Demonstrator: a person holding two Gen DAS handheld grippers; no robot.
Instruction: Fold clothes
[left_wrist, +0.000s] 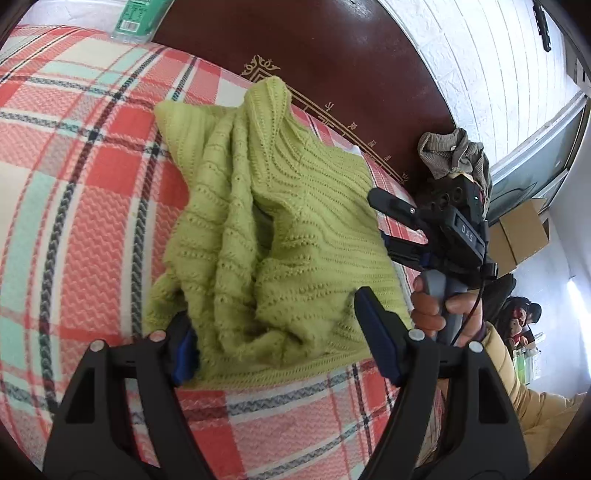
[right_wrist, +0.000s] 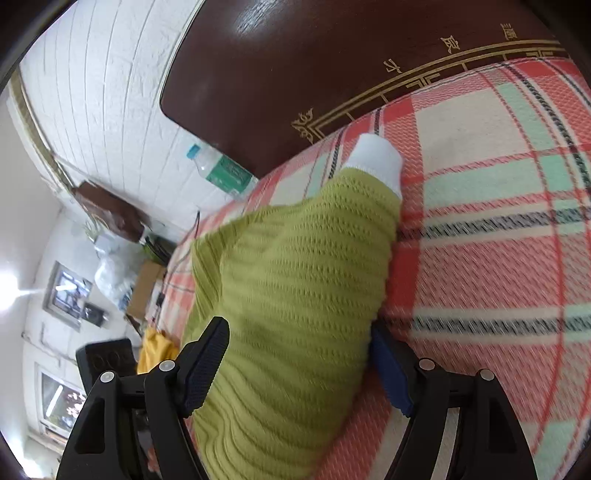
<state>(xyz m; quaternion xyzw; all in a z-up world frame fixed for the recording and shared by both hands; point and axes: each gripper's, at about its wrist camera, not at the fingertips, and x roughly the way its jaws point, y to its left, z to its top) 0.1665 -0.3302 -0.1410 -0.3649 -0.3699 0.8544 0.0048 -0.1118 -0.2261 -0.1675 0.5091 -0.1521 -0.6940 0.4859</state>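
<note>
Left wrist view: the left gripper, black frame with blue rubber pads, stands wide open over the near hem of a lime-green open-knit sweater. The sweater lies crumpled in loose folds on a red, cream and mint plaid woven blanket. Left blue pad is partly buried against the knit edge; right blue pad sits at the garment's near right corner. Fabric bulges between the jaws but is not pinched.

Same view, right side: the right gripper, black body, is held by a bare hand on a grey handle, with a mustard-yellow sleeve behind. Its fingers reach the sweater's right edge.

Right wrist view: the right gripper is also spread wide, with green knit filling the gap and rising between both pads. Left pad clear of the blanket, right pad low against the blanket. The picture is motion-blurred; no firm clamp visible. A white ribbed cuff shows at the garment's far end.

Behind the blanket: a dark brown lacquered table top with gold border pattern. A clear plastic bottle with green label lies by the blanket's edge
</note>
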